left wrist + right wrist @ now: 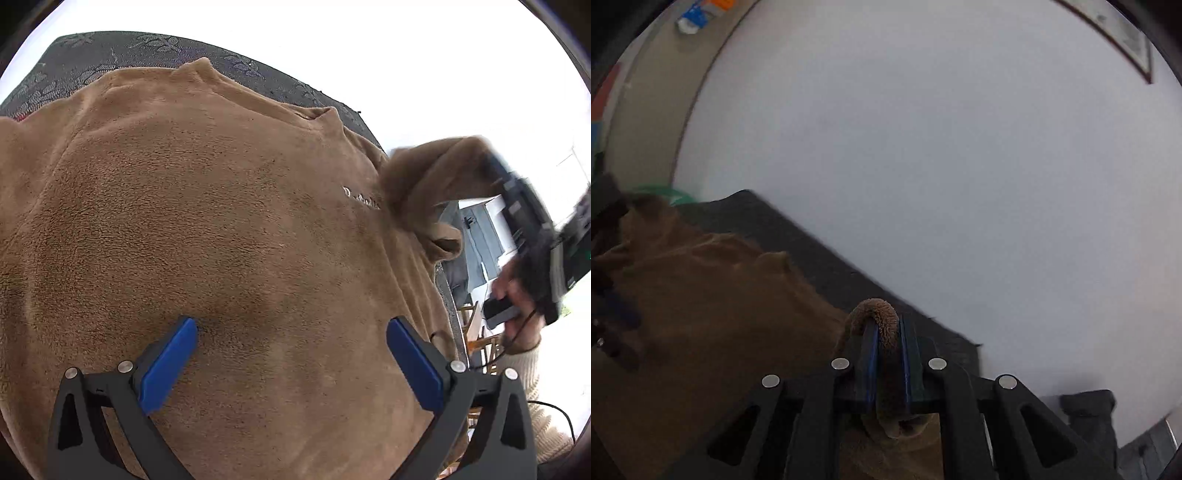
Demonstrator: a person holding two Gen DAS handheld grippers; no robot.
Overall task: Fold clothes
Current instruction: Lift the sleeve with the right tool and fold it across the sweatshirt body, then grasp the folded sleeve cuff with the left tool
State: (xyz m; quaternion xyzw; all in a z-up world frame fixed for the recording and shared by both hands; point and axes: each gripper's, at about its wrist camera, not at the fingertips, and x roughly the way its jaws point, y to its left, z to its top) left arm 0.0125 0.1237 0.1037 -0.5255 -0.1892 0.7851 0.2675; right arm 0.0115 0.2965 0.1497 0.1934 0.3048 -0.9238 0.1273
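A brown fleece sweater (207, 206) lies spread on a dark patterned tablecloth (110, 51), with small white lettering on its chest. My left gripper (291, 332) is open, its blue pads just above the sweater's body. My right gripper (888, 332) is shut on the sweater's sleeve (882, 321) and holds it lifted off the table. In the left wrist view the right gripper (517, 192) shows blurred at the right with the raised sleeve (424, 177). The sweater (701, 302) shows at lower left in the right wrist view.
The tablecloth's far edge (820, 251) runs before a white wall (960, 166). Wooden chairs (476, 332) and furniture stand beyond the table's right edge. A cable (554, 410) hangs by the person's sleeve. A framed picture (1126, 37) hangs on the wall.
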